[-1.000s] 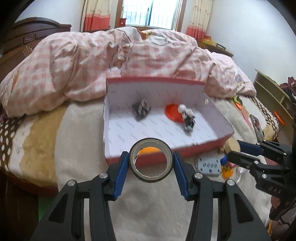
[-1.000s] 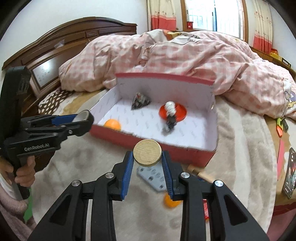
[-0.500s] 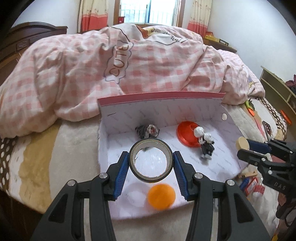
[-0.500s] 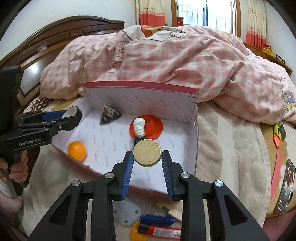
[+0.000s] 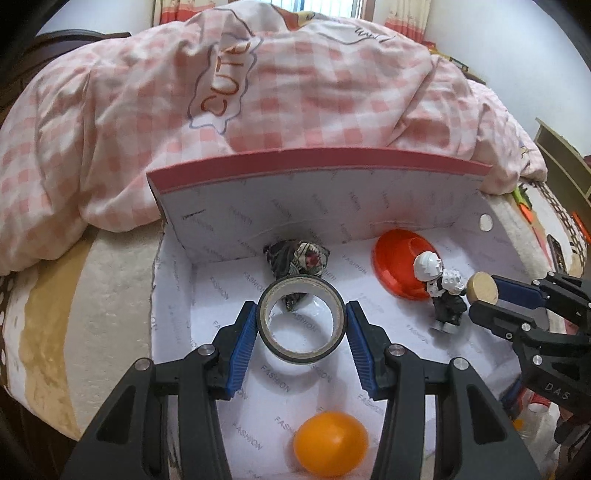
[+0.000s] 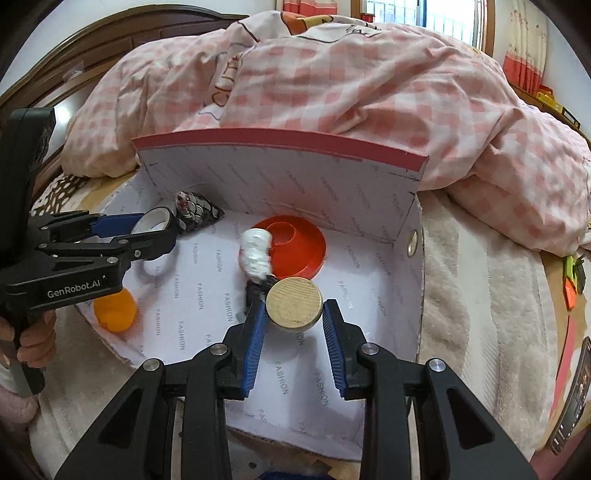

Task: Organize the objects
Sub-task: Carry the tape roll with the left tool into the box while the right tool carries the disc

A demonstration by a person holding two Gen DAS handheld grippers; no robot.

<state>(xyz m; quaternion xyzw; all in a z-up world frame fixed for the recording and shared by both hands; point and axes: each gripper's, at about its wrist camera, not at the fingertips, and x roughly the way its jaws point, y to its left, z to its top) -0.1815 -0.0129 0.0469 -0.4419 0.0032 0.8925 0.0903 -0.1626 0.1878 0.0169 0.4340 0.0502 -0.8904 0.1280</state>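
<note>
This is a bedroom in a home. A rumpled pink checked duvet (image 5: 295, 92) is lying heaped over a bed (image 6: 480, 295), which is also wearing a beige fleecy blanket (image 5: 110, 295). A dark wooden headboard (image 6: 92, 48) is standing behind it. Red-edged curtains (image 6: 524, 48) are hanging beside a bright window (image 6: 443, 14), and a low shelf (image 5: 565, 155) is sitting against the pale wall.

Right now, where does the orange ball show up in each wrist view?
Left wrist: orange ball at bottom centre, on the box floor below the tape roll.
Right wrist: orange ball at left, partly hidden under the left gripper.
Shared landmark: the red dish by the box's back wall.
</note>
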